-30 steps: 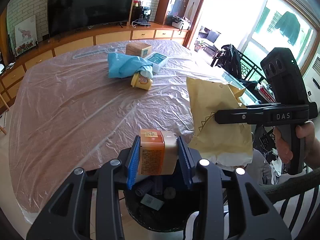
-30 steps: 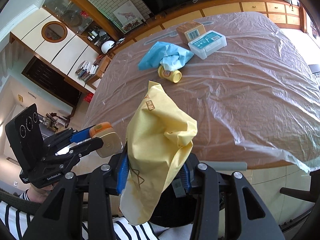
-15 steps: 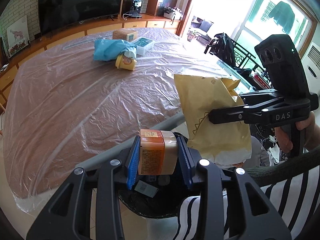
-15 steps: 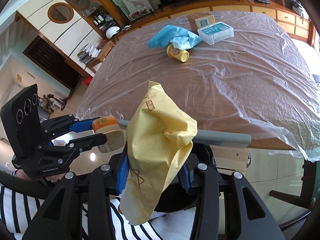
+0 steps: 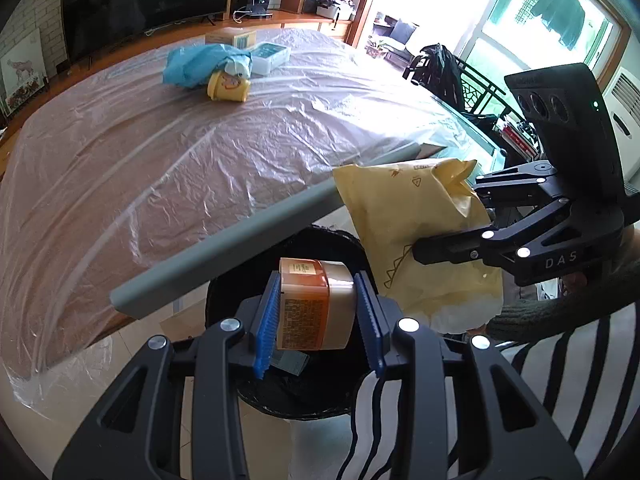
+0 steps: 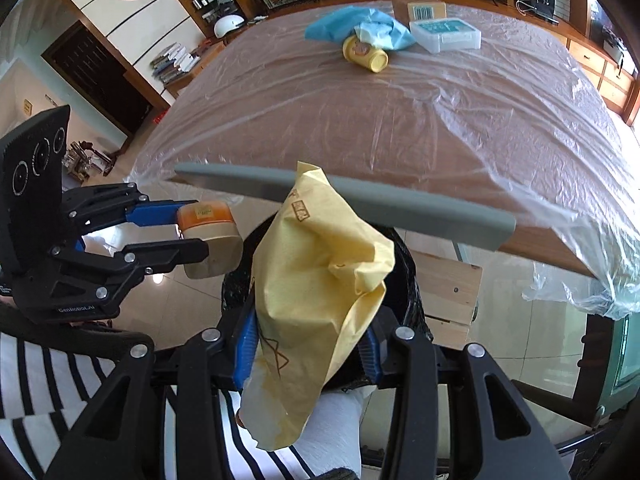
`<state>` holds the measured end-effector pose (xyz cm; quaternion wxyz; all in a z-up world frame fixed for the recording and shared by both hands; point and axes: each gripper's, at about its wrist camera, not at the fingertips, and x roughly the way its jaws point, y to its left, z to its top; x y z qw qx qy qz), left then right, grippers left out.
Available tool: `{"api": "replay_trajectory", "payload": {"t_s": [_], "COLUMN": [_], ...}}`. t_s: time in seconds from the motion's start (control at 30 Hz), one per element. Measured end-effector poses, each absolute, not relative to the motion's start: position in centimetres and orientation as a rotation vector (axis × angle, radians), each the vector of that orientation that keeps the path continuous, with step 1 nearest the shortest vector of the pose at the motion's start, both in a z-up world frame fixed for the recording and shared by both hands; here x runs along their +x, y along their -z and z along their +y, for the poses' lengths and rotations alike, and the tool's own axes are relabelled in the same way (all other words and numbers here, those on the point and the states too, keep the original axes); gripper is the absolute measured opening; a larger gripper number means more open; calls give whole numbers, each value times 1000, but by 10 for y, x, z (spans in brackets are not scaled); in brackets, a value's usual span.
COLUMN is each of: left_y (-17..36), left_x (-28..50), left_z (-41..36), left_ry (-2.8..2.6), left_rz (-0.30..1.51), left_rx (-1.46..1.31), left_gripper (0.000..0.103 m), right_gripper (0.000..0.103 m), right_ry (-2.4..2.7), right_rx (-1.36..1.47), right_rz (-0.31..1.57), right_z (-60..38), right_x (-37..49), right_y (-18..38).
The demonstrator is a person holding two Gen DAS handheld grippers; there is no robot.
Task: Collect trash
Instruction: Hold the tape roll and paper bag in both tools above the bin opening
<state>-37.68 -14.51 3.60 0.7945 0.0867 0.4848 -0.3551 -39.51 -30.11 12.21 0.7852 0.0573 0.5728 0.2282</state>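
Jar (image 5: 316, 308), small, orange lid and label: rigid, probably light, smooth-sided and so liable to slip; taken across its flat sides by the left gripper (image 5: 318, 320), clamped shut on it. Long axis runs away from the camera, lid end outermost, centre-low in the left view, above the black bin (image 5: 340, 396).

Paper bag (image 6: 320, 292), yellow, crumpled: soft, light, collapses under pressure; best pinched at mid-body, as the right gripper (image 6: 308, 344) does now, closed on it. Long axis rises from lower centre toward mid-frame in the right view, open torn end hanging toward the camera, over the same bin.

Counter (image 6: 400, 112), plastic-covered, beyond both. At upper frame, well apart: yellow cup (image 6: 366, 54) on its side, blue crumpled bag (image 6: 340, 28), clear box (image 6: 446, 34), cardboard carton (image 6: 418, 6).
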Motion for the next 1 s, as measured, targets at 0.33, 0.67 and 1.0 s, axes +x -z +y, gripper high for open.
{"api": "replay_trajectory", "payload": {"t_s": [0.33, 0.67, 1.0], "left_y": [-6, 17, 34], "left_x": [-378, -373, -365], "left_z": [-151, -150, -162], "left_ry": [747, 705, 677], "left_rz": [1095, 1115, 1131], "left_rx": [232, 253, 258], "left_gripper": [38, 38, 38], "right_gripper": [41, 41, 42], "right_ry": [-455, -437, -438], "right_rx": [74, 8, -13], "right_rz": [1292, 1290, 1305], "right_z": [-294, -279, -262], "right_x": [-396, -389, -376], "right_y": [-90, -67, -49]}}
